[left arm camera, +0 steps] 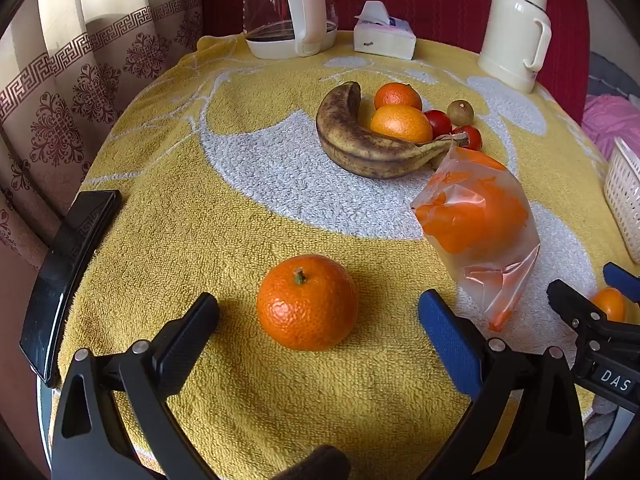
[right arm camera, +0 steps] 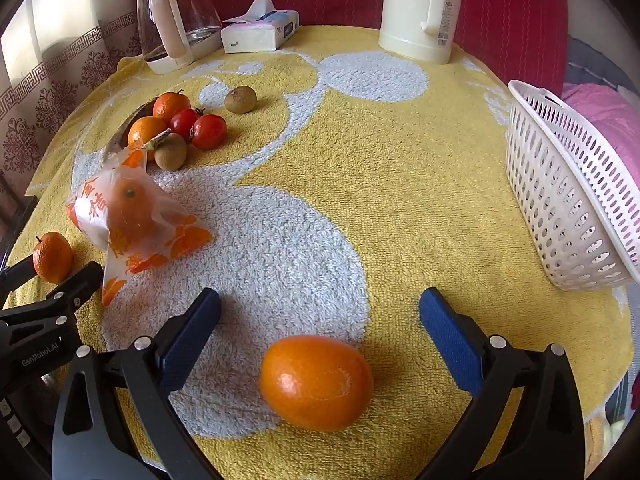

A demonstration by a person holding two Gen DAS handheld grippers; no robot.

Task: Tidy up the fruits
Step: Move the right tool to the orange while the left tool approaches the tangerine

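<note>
Hovering with jaws spread wide and empty, the left gripper (left arm camera: 318, 308) frames a round stemmed orange mandarin (left arm camera: 307, 303) on the yellow-and-white terry towel (left arm camera: 240, 208), while the right gripper (right arm camera: 320, 308), equally wide and empty, frames a smooth oval orange (right arm camera: 316, 382). To grasp well, each should probably lower until the pads flank the fruit's widest girth, then close gently. The white perforated plastic basket (right arm camera: 560, 200), likely the destination, is cut off at the right edge, its inside unseen; the spotted brown banana (left arm camera: 368, 140) is mostly hidden in the right view.
</note>
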